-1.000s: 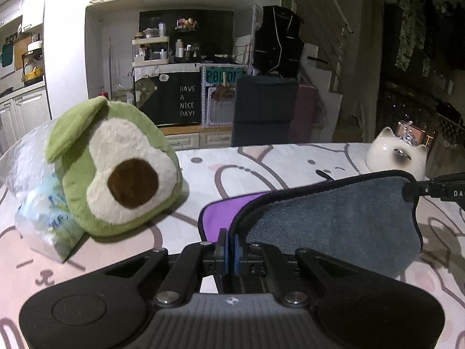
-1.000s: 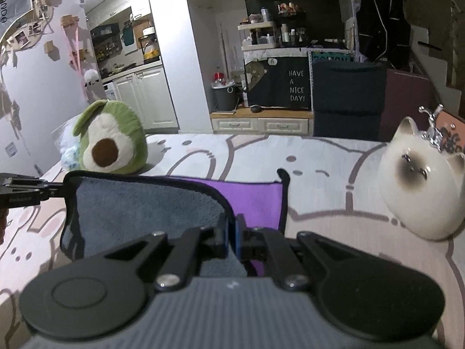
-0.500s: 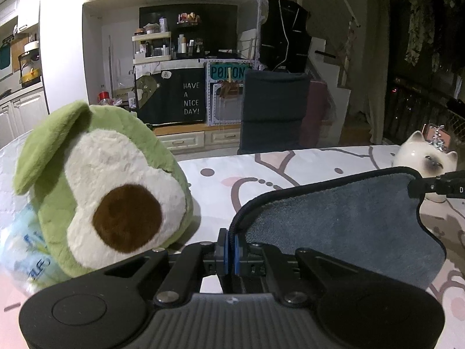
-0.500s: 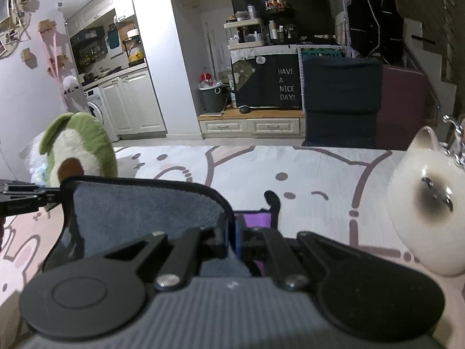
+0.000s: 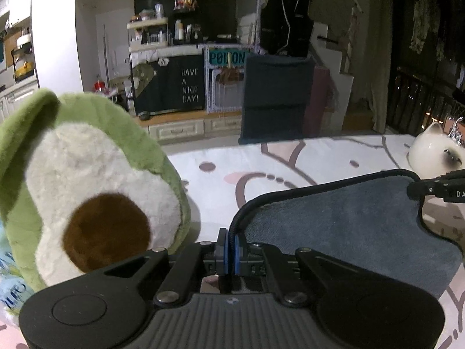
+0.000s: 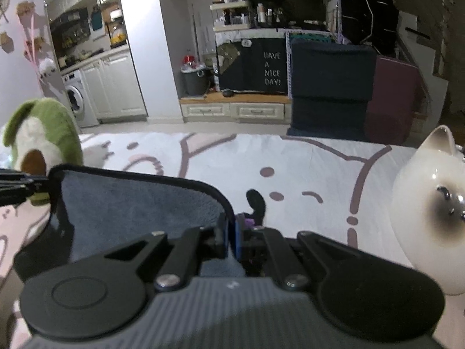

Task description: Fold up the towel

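Observation:
The towel (image 5: 343, 226) is grey with a black hem and a purple other side. It hangs stretched between my two grippers above the table. My left gripper (image 5: 231, 244) is shut on its left corner. My right gripper (image 6: 231, 237) is shut on its right corner, and the towel (image 6: 139, 203) spreads to the left of it. A sliver of the purple side (image 6: 247, 221) shows just past the right fingers. Each gripper's tip shows at the edge of the other's view, the right one (image 5: 436, 189) and the left one (image 6: 20, 186).
A green avocado plush (image 5: 87, 186) sits close on the left, also in the right wrist view (image 6: 40, 142). A white ceramic cat (image 6: 430, 203) stands on the right. The table (image 5: 261, 171) wears a pink and white cartoon cloth. A plastic packet (image 5: 11, 282) lies behind the plush.
Both grippers have carried the towel's held edge forward over the table. The purple side, wide a second ago, is now almost covered. The plush and the cat look closer.

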{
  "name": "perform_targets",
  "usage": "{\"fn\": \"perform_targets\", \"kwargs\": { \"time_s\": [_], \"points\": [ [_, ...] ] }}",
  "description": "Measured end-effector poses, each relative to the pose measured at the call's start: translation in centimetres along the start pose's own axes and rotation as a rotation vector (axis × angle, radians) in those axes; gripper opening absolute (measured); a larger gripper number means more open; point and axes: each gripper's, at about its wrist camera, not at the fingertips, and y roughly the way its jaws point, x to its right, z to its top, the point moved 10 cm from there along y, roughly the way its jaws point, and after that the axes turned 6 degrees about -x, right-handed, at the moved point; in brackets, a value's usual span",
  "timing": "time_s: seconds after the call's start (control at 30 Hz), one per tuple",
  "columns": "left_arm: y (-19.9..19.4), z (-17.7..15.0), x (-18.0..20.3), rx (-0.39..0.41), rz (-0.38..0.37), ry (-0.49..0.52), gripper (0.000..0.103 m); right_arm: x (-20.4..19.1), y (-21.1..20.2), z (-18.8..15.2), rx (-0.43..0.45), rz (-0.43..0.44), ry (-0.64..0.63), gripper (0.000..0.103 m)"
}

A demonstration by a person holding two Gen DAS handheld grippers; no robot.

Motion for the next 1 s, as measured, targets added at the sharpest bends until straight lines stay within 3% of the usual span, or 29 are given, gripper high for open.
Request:
{"fn": "perform_targets", "kwargs": {
  "time_s": [0.07,0.1,0.13,0.17,0.2,0.23,0.3,0.37,0.53,1.0],
  "points": [
    [0.4,-0.4,-0.1,-0.026,0.013,-0.020,0.012,0.0,0.4,-0.2,-0.006,-0.002,0.008,0.011],
    [0.7,-0.6,-0.2,-0.045,0.023,-0.028,0.024,-0.2,0.6,-0.4,-0.010,0.001,0.010,0.026],
    [0.9,-0.8,-0.2,-0.061,0.030,-0.034,0.045,-0.3,0.8,-0.5,-0.014,0.004,0.012,0.055],
    [1.0,-1.0,-0.3,-0.074,0.038,-0.040,0.058,-0.4,0.8,-0.6,-0.012,0.001,0.012,0.069],
    [1.0,-1.2,-0.5,-0.084,0.051,-0.046,0.083,-0.5,0.7,-0.6,-0.001,-0.008,0.003,0.083],
    [1.0,-1.4,-0.6,-0.085,0.066,-0.050,0.094,-0.6,0.5,-0.7,0.010,-0.017,-0.012,0.090],
    [0.9,-1.7,-0.6,-0.096,0.071,-0.053,0.096,-0.8,0.5,-0.8,0.001,-0.031,-0.019,0.100],
    [1.0,-2.0,-0.6,-0.118,0.072,-0.066,0.103,-1.0,0.4,-0.9,0.003,-0.033,-0.023,0.103],
    [0.7,-2.4,-0.1,-0.157,0.088,-0.059,0.103,-1.5,0.3,-1.2,-0.001,-0.032,-0.035,0.103],
    [-2.1,-1.0,1.3,-0.116,0.086,-0.117,0.103,-2.1,-1.1,-1.1,-0.031,-0.047,0.034,0.103]
  ]
}}
